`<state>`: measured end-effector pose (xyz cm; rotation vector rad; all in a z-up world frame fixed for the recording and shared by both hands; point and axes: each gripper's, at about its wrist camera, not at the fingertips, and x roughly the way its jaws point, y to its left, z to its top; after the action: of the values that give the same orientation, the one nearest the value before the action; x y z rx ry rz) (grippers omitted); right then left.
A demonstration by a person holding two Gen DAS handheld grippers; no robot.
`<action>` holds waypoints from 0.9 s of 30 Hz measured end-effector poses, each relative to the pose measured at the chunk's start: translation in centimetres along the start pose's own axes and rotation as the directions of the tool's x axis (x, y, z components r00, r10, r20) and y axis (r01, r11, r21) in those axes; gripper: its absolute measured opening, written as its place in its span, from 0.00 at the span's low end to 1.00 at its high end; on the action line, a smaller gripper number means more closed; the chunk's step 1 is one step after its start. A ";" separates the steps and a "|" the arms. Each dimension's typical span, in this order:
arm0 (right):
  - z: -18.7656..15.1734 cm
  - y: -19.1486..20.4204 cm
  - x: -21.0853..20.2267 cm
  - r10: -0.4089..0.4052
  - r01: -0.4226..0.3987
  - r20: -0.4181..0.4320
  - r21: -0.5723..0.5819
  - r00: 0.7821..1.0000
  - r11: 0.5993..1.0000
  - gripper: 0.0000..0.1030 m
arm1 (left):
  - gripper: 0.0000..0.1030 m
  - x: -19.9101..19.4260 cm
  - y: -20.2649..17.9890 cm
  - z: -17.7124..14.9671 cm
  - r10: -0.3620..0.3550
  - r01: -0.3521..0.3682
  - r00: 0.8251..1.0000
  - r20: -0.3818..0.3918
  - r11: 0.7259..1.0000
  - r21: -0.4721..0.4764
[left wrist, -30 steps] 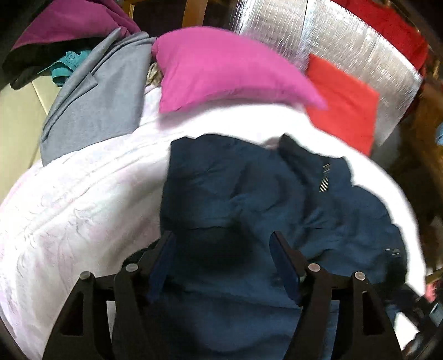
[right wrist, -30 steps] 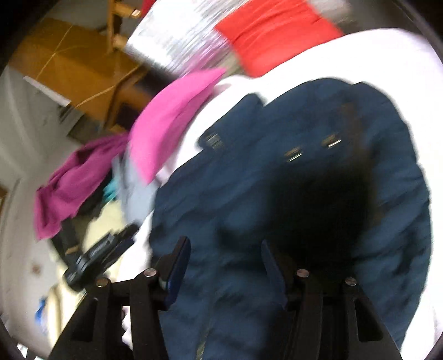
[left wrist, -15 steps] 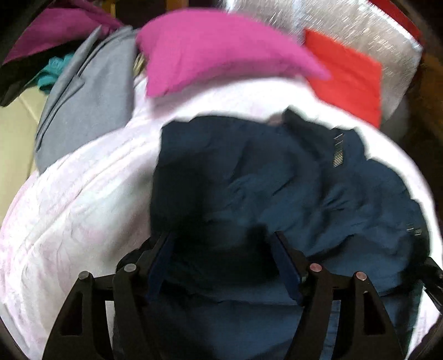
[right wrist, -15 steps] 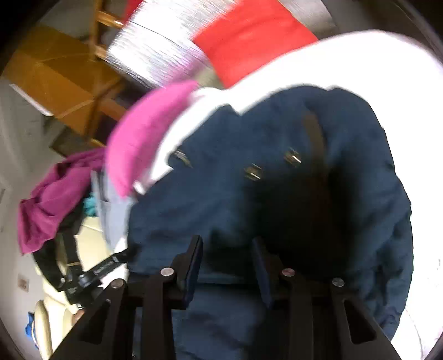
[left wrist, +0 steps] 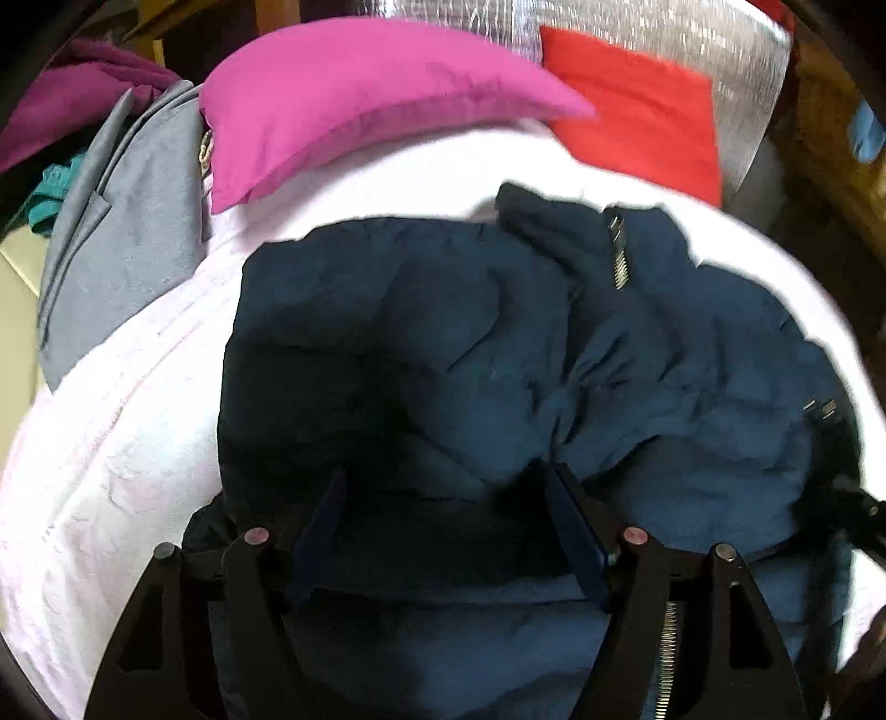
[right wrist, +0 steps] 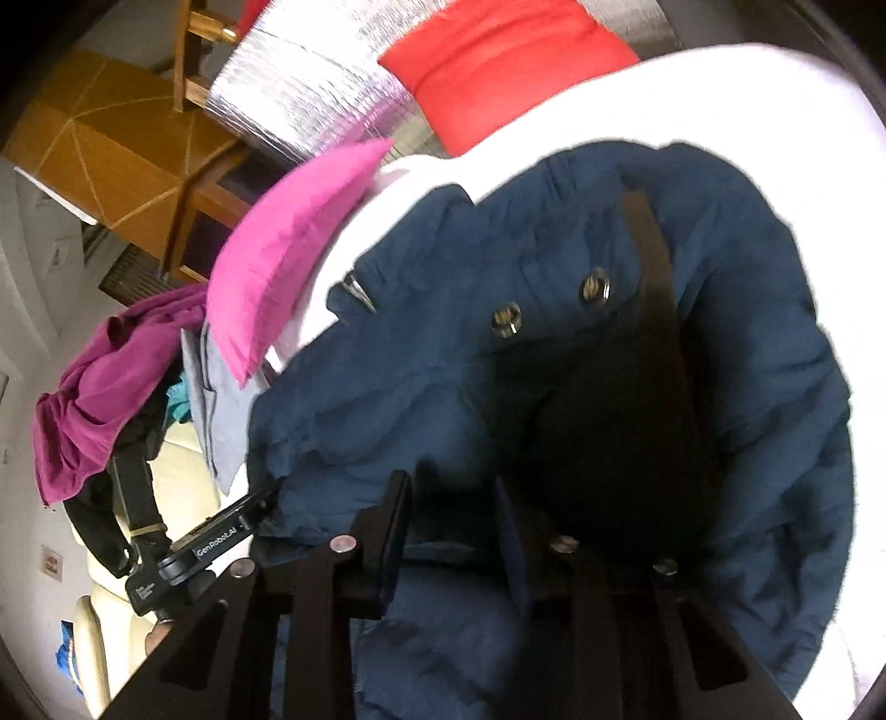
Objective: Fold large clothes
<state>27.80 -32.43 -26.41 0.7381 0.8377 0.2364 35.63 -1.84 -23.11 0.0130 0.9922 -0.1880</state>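
Note:
A crumpled navy padded jacket [left wrist: 443, 332] with a zipper [left wrist: 617, 255] and metal snaps [right wrist: 506, 321] lies on a white bedcover [left wrist: 111, 471]. My left gripper [left wrist: 446, 476] hangs over its near left part, jaws wide, cloth lying between the fingers without being pinched. One of its fingers [right wrist: 243, 515] shows at the jacket's left edge in the right wrist view. My right gripper [right wrist: 451, 484] is at the jacket's near edge. Its jaws are closing, with a fold of navy cloth filling the narrow gap between the pads.
A pink pillow [left wrist: 360, 94], a red cushion [left wrist: 637, 122] and a silver foil mat [left wrist: 637, 33] lie behind the jacket. A grey garment [left wrist: 127, 232] and a purple one [right wrist: 99, 387] are piled at the left. Wooden furniture [right wrist: 111, 138] stands beyond the bed.
The right jaws have narrowed around a fold of the jacket. The left gripper has sunk closer to the jacket and rolled a little; its jaws stay wide.

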 end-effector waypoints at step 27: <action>2.5 -8.9 -3.7 -0.173 0.142 0.094 0.266 0.980 0.953 0.75 | 0.75 0.9 8.7 0.6 0.098 -0.106 0.994 -0.050 0.968 -0.225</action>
<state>26.43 -41.90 -29.12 0.9144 0.8198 -0.0611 38.06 6.50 -24.15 -0.1424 1.0445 0.0215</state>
